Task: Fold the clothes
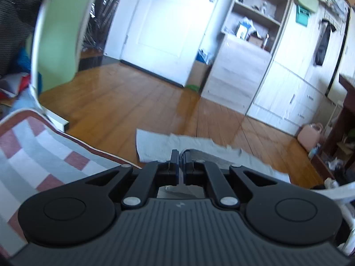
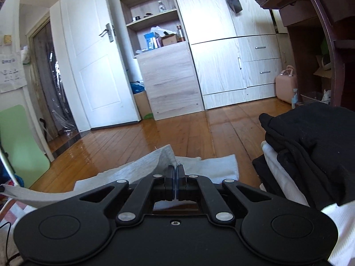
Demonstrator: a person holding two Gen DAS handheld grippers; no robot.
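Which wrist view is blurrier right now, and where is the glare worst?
Left wrist view: motion-smeared throughout, the white door blown out, though the left gripper stays crisp, shut on the grey cloth. Right wrist view: sharper, with sheen on the wooden floor; the right gripper pinches the cloth; fisheye bends both frames' edges.

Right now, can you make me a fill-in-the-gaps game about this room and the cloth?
1. Both grippers, left gripper and right gripper, are shut on a ____ cloth.
2. Folded black clothes lie on top of ____ ones.
3. The floor is made of ____.
4. The door is ____ in colour.

Missing words: grey; white; wood; white
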